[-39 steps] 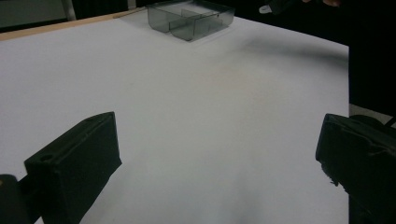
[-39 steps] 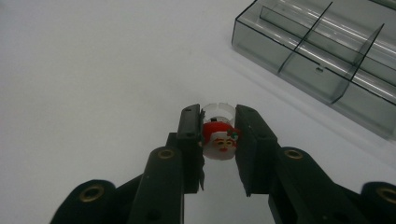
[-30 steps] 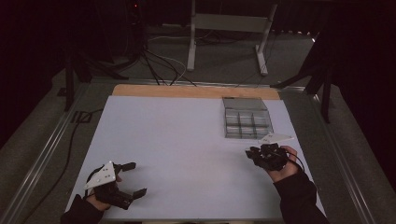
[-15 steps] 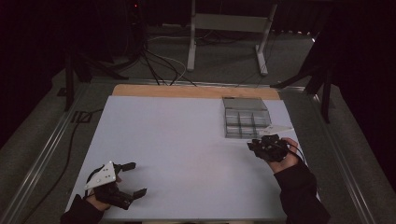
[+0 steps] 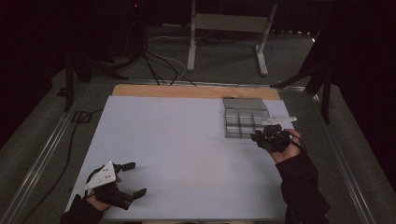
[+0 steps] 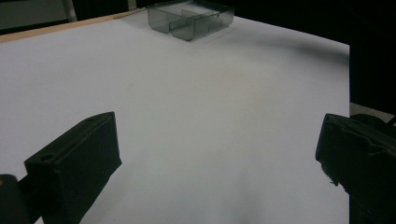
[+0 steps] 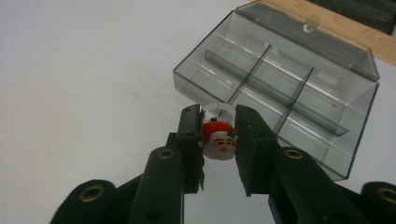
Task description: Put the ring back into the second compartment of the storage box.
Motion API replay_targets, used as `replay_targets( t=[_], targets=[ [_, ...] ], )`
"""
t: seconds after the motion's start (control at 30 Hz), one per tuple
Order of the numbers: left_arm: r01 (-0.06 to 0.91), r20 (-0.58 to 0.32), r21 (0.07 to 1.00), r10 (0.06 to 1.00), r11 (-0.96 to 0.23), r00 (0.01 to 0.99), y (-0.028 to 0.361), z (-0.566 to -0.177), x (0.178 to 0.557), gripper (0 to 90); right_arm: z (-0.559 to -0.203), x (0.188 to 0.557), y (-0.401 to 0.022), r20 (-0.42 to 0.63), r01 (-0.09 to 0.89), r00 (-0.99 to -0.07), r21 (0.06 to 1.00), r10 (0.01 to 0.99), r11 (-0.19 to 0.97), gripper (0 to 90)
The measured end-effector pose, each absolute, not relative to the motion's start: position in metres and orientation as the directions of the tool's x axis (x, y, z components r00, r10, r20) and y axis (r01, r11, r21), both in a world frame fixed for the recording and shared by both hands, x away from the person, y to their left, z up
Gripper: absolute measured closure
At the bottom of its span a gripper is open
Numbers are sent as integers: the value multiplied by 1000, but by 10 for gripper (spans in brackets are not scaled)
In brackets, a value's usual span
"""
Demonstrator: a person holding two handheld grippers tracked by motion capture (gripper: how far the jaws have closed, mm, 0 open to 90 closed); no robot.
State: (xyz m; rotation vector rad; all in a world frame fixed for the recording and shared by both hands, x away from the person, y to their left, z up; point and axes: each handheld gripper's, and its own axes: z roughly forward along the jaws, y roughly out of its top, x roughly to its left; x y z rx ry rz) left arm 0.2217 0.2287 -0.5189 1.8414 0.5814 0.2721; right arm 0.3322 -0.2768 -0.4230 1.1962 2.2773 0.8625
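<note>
Santa-face ring (image 7: 219,140) sits pinched between the two black jaws of the right claw (image 7: 218,145), red cap up, its pale band behind the face. From the claw, the clear divided box (image 7: 280,88) lies at about 1 o'clock, just beyond the ring, lid open. In the high view the right claw (image 5: 268,138) hovers at the box's (image 5: 243,116) near right corner. Left claw (image 5: 133,179) rests spread wide at 7 o'clock on the white worktop (image 5: 187,154). Dark floor, cables and a metal stand (image 5: 229,28) lie beyond.

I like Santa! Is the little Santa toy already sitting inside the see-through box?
No, the Santa toy is pinched between the right gripper's fingers, in front of the clear box.
</note>
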Motion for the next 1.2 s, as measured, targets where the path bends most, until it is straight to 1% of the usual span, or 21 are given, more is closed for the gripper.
replay_targets(
  t=[0.47,0.9,1.2],
  targets=[
    [258,-101,935,514,-245,852,229,-519,222,3,-411,356,-279,-92,582,-509,695,856,422,723],
    [260,-102,935,516,-243,850,229,-519,222,3,-413,379,-284,-74,617,-458,691,886,377,723],
    [261,-105,935,516,-240,850,230,-519,222,3,-410,397,-282,-93,630,-429,682,898,372,723]
  ],
)
